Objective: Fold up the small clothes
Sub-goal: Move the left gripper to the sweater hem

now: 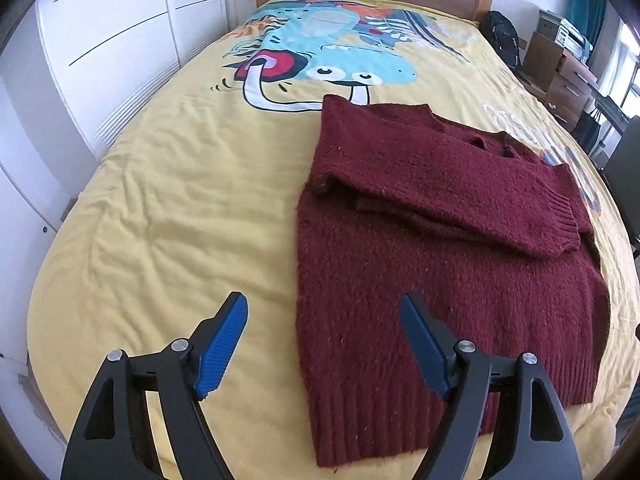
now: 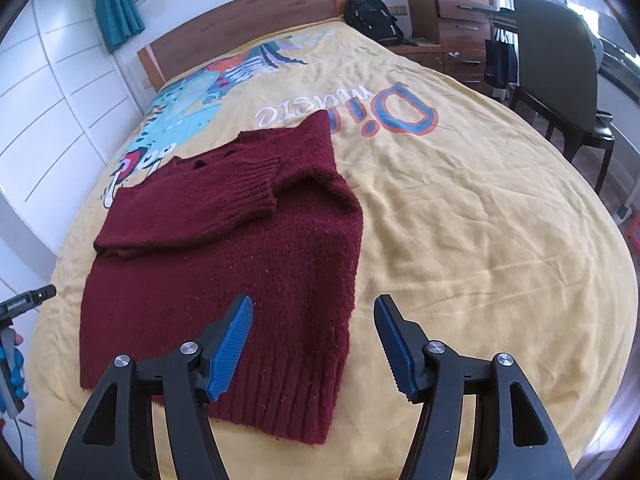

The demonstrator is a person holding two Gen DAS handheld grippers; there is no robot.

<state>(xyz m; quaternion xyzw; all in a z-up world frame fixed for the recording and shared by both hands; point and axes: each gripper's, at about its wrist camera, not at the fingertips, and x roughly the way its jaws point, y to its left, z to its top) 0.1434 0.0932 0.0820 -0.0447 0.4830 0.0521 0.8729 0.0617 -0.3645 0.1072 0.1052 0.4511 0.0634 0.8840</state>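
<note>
I see the dark red fluffy knitted sweater (image 1: 420, 216) lying flat on the yellow bed cover with a cartoon print (image 1: 168, 184), its ribbed hem towards me. Both sleeves are already folded across the chest, the ribbed cuff (image 2: 252, 188) resting on top.

My left gripper (image 1: 324, 344) is spread, nothing between its blue pads (image 1: 222, 348); it hangs above the hem's left corner. My right gripper (image 2: 314, 346) is also spread and empty, above the hem's right corner.

I judge the sleeve step is finished and the body fold comes next. For this I must lower both grippers to the hem corners, pinch the thick knit together, and carry the hem up towards the collar evenly, so the sleeves do not slip out.
</note>
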